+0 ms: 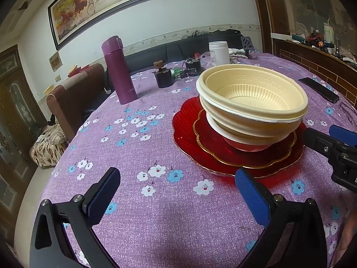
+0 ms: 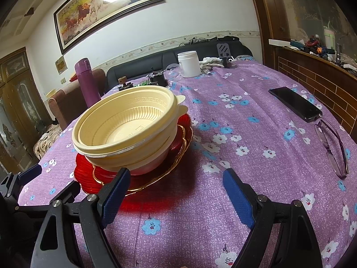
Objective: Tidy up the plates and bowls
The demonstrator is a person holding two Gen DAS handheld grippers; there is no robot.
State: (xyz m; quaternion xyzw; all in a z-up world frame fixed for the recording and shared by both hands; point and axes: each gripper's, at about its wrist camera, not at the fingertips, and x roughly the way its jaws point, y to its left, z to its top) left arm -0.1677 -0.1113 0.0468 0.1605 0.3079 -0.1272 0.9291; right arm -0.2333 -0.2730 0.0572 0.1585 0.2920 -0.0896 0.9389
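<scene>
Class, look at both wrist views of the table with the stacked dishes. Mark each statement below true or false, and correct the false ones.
1. The cream bowls sit stacked on the red plates. True.
2. The left gripper holds a bowl. False: it is open and holds nothing.
3. The purple flask lies on its side. False: it stands upright.
4. A black phone lies near the glasses. True.
5. The right gripper is open. True.
</scene>
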